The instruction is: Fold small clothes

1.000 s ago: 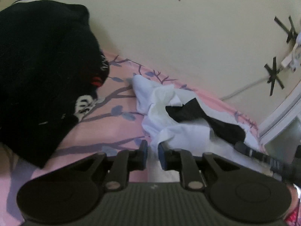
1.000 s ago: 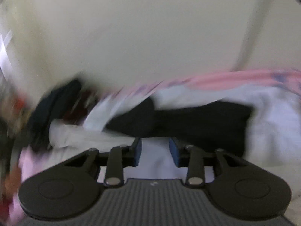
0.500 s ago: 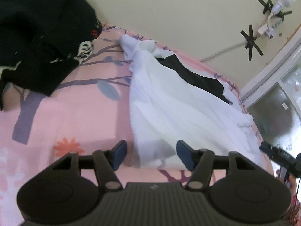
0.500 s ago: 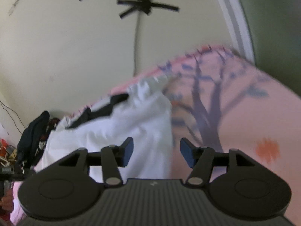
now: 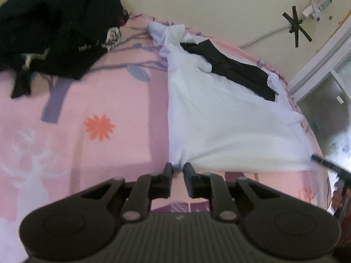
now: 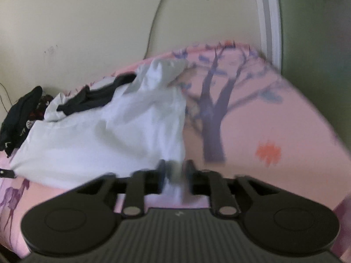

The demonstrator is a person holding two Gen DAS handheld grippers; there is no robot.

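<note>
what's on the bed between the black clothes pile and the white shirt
Left wrist view: only bare pink sheet between the black pile and white shirt.

home bedroom — pink printed bedsheet (image 5: 92, 100) | clothes pile (image 5: 50, 28) | window (image 5: 324, 100)

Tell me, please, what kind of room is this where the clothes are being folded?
Most likely a bedroom at home. The white garment lies on a pink bedsheet printed with trees and deer, pushed against a plain wall. A pile of dark clothes sits on it, and a window is beside it.
</note>
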